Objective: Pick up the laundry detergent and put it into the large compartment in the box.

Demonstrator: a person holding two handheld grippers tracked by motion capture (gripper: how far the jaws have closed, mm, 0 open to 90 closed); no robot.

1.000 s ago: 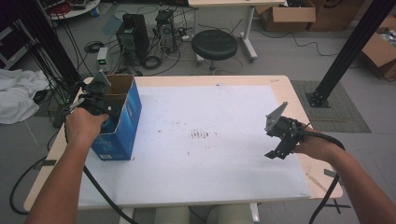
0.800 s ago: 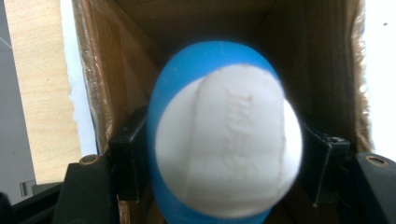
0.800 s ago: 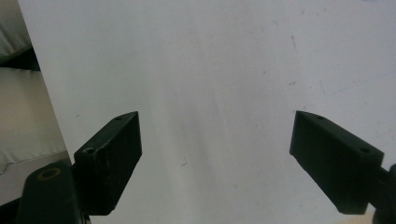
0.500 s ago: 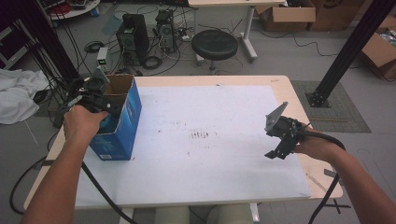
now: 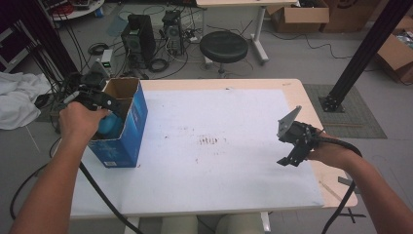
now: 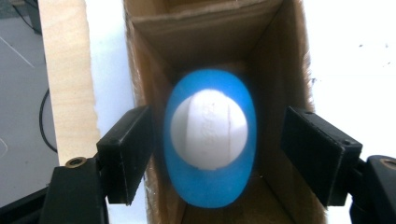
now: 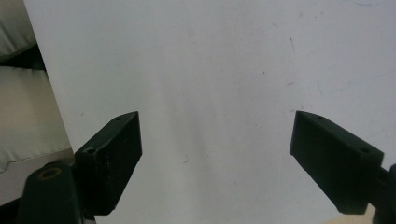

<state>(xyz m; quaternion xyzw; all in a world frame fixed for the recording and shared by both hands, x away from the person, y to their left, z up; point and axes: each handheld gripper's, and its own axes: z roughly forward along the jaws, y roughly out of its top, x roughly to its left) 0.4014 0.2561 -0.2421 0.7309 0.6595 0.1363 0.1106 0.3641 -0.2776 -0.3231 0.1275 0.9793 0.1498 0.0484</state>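
One blue ball point(image 6: 209, 138) sits loose inside the box point(image 5: 138, 114) at the bench's left | my left jaws point(image 6: 229, 154) have just been opening, clear of it | right jaws point(image 7: 217, 161) apart, empty | drop looks done

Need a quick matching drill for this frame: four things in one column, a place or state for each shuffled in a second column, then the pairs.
Things:
1. blue object
2. blue cardboard box
3. left gripper
4. right gripper

Places or states:
A. fingers apart over the bare white table top
B. stands open-topped at the table's left edge
C. lies inside the box, white round patch facing up
D. above the box opening, fingers just opened, clear of the object on both sides

Pairs: 1-C, 2-B, 3-D, 4-A
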